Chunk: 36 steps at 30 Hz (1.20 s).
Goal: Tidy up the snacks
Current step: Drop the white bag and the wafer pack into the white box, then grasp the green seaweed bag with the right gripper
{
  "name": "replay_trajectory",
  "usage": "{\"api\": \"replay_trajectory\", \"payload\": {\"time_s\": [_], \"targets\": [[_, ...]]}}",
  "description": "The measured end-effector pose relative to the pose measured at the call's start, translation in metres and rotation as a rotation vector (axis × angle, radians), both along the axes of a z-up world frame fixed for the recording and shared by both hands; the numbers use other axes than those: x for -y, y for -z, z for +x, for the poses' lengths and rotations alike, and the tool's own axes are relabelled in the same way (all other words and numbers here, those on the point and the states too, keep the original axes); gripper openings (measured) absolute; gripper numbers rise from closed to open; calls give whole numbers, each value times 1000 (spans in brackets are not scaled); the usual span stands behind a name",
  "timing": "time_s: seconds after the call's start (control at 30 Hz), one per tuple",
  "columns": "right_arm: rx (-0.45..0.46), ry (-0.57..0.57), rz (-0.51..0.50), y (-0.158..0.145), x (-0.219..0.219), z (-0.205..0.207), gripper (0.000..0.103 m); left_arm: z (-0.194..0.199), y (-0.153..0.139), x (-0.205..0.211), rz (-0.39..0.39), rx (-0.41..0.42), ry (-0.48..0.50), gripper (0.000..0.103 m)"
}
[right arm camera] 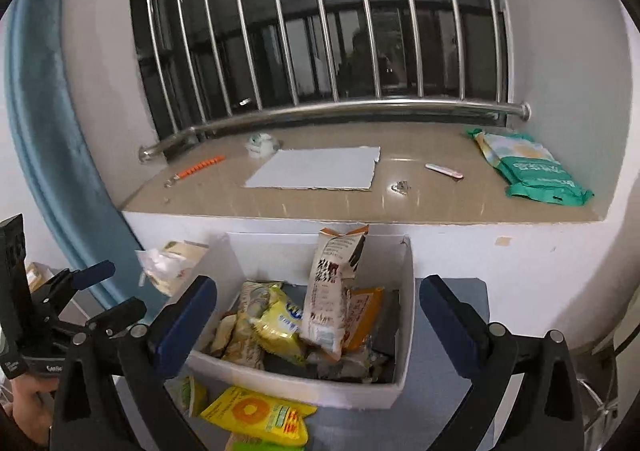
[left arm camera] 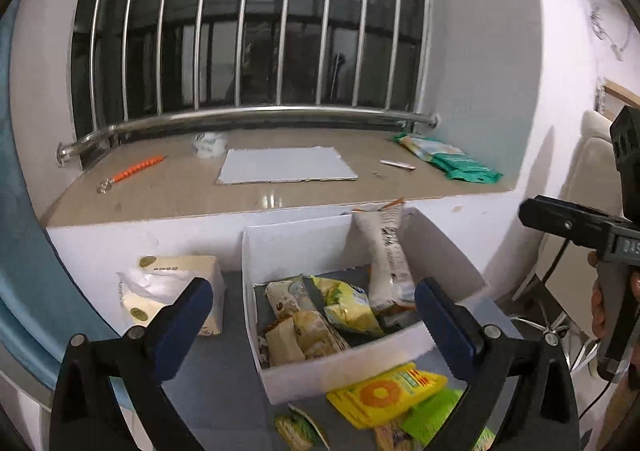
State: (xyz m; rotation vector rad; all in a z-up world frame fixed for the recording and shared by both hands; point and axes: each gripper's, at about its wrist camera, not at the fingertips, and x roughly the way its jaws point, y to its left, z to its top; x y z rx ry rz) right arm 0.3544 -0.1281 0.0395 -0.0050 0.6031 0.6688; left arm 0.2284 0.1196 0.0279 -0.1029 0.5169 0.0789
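**Mei:** Both grippers hang above the table with nothing in them. Left gripper [left arm camera: 314,311] has its jaws spread wide, and so does the right gripper [right arm camera: 318,311]; neither touches a packet or the box.

**Tom:** Where are the snacks, then?

**Mei:** Most lie in the white box [right arm camera: 404,291] against the far wall under the sill: a tall white and orange bag [right arm camera: 332,291] leaning upright, a yellow packet [right arm camera: 280,327] to its left, and pale wrappers piled at the left end. Loose on the grey table [left arm camera: 216,391], just near of the box's front wall, sit a yellow pouch with an orange ring [left arm camera: 386,395] and some green packets beside and partly under it.

**Tom:** So the pouch looks like the next one to go in?

**Mei:** That is my reading. To do it well, a gripper should come down over one edge of the pouch, close on the flat seal rather than the puffed middle, and lift clear of the box's front wall before moving far. The box has room at its right end, beside the tall bag.

**Tom:** Any hazards?

**Mei:** The pouch overlaps the green packets, so a deep pinch could catch two at once. The tissue pack [left arm camera: 172,291] left of the box is not part of this.
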Motion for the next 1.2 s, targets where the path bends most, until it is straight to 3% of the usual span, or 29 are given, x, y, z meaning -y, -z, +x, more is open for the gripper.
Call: {"api": "replay_trajectory", "payload": {"time_s": [0.2,0.37,0.57,0.77,1.2], "targets": [[9,-72,53,8,39,-67,103,-69,12,30,-20,44,43,103],[-45,-100,47,49,64,-124,103,-121,51,49,-76,29,29,103],[-105,-15,17,103,88,-182,103,-158,86,61,-96,-33,21,103],[-126,-18,-101,125,76,-195,103,-171,94,57,-156,-45,3,103],[-208,-57,-241,168,5,-162,103,-180,126,75,-118,-154,44,103]]}}
